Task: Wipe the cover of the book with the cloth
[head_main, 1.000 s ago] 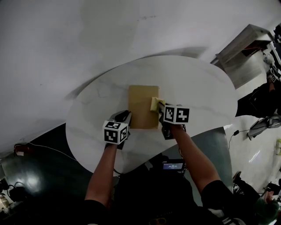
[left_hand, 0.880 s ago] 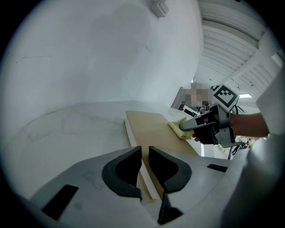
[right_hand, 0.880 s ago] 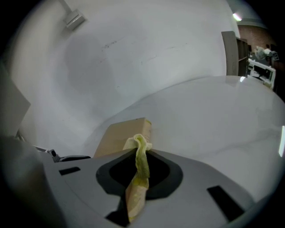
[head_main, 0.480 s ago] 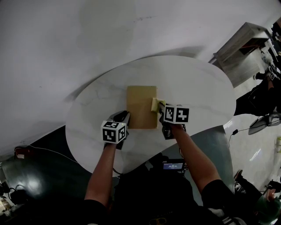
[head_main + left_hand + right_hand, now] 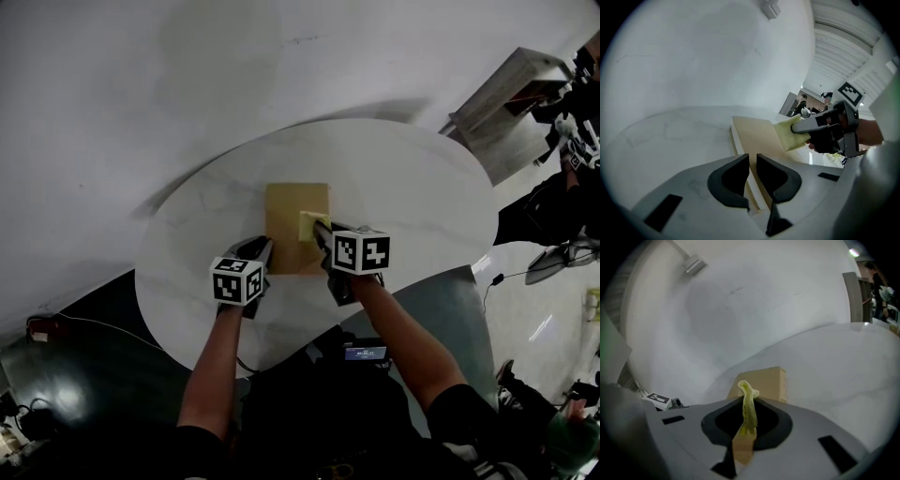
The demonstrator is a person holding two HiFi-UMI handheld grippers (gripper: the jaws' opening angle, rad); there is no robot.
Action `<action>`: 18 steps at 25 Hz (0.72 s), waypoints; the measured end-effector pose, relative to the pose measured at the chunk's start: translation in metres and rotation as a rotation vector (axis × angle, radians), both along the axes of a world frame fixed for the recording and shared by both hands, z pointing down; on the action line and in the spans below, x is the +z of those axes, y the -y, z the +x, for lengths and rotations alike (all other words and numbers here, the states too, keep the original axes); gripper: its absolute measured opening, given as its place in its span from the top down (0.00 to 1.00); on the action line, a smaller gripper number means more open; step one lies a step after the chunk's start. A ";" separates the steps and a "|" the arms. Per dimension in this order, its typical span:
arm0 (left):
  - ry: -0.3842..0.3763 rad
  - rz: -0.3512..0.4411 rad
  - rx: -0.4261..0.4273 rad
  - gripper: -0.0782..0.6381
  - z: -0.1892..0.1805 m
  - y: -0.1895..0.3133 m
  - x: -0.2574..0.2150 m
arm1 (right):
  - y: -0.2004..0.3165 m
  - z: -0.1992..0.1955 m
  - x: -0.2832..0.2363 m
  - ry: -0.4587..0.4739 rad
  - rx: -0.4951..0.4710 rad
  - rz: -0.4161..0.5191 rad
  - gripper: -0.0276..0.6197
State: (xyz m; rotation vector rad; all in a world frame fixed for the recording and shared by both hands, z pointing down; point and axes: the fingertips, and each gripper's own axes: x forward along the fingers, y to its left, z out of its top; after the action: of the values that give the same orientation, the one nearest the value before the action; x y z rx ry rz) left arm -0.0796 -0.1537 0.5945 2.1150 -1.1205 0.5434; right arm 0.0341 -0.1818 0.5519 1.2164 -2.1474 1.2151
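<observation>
a tan book lies near the middle of a round white desk. the right tongs clamp a small yellow cloth over its cover; the left tongs, slightly parted, sit at its near left corner. the thinly pinched cloth could slip out, and the unclamped book could skid sideways.
</observation>
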 end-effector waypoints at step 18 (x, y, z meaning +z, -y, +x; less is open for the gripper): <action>-0.064 -0.029 0.004 0.82 0.000 0.000 0.000 | -0.029 -0.063 0.025 0.037 -0.071 -0.103 0.82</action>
State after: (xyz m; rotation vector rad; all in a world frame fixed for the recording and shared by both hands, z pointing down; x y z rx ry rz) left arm -0.0794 -0.1540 0.5942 2.0948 -1.0668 0.4881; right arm -0.0287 -0.1528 0.5764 1.0745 -2.1071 1.3096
